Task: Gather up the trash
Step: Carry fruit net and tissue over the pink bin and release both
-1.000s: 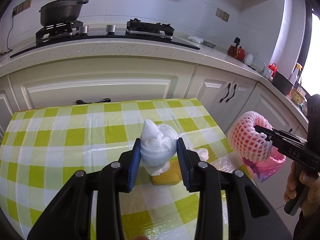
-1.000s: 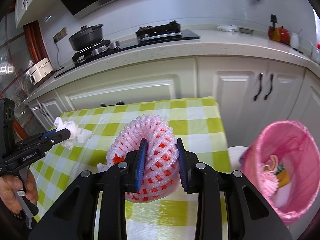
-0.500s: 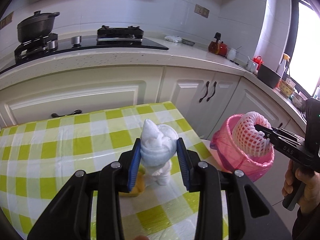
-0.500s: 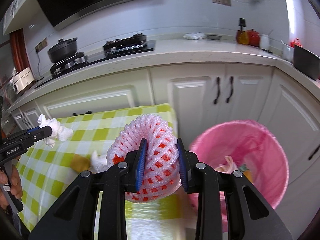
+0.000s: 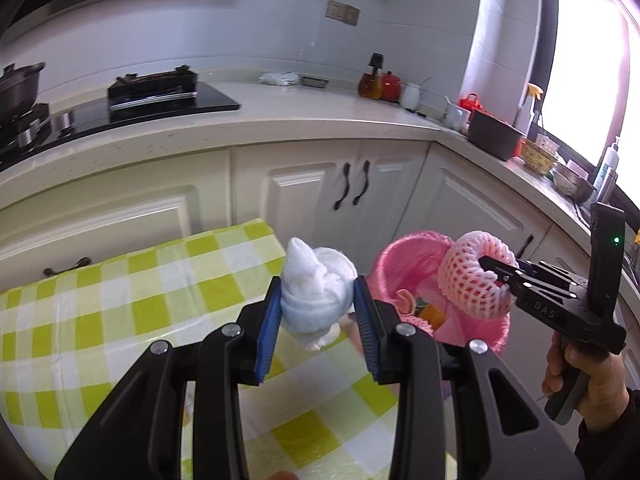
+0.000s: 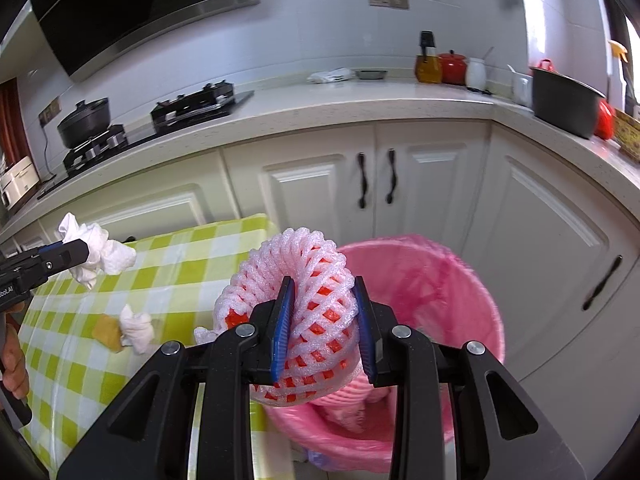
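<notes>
My left gripper (image 5: 316, 304) is shut on a crumpled white tissue (image 5: 316, 292), held above the right edge of the checked table (image 5: 120, 320). My right gripper (image 6: 323, 312) is shut on a pink foam fruit net (image 6: 304, 280), held over the near rim of the pink-lined trash bin (image 6: 448, 292). The left wrist view shows the net (image 5: 468, 280) over the bin (image 5: 404, 256), which holds other scraps. The right wrist view shows the left gripper (image 6: 80, 254) with the tissue (image 6: 96, 254) at far left.
A yellow scrap (image 6: 107, 332) and a small white tissue (image 6: 138, 328) lie on the table. White cabinets (image 6: 376, 184) and a countertop with a stove (image 6: 192, 106) and a pot (image 6: 84, 122) stand behind. The bin sits on the floor right of the table.
Both grippers have moved right with their loads. The net has gone from above the table to over the bin. The tissue has reached the table's right edge.
</notes>
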`<control>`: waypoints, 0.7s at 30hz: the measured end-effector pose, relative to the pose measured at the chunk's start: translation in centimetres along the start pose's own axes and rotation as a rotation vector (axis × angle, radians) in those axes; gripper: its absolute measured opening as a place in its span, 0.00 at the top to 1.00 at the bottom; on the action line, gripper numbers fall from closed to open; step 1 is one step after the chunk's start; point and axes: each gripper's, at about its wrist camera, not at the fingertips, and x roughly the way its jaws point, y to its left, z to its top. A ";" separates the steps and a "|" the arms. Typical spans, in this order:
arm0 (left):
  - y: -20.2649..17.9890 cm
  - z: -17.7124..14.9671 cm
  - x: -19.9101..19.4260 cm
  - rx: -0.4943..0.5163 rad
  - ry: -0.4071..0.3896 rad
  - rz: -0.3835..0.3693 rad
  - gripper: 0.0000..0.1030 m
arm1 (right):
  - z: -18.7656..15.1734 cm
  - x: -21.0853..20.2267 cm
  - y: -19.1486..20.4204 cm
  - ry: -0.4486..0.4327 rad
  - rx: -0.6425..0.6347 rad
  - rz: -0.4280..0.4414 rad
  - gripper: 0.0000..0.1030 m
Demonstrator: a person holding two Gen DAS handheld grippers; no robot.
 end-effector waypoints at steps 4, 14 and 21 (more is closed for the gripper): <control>-3.1 0.8 1.6 0.032 0.004 -0.039 0.66 | 0.2 0.2 -2.2 0.000 0.023 -0.015 0.71; -8.8 1.7 5.5 0.062 0.038 -0.117 0.66 | 0.4 0.7 -6.0 0.004 0.067 -0.032 0.71; -11.2 2.6 8.3 0.063 0.070 -0.151 0.65 | 1.1 1.8 -7.9 0.016 0.096 -0.033 0.69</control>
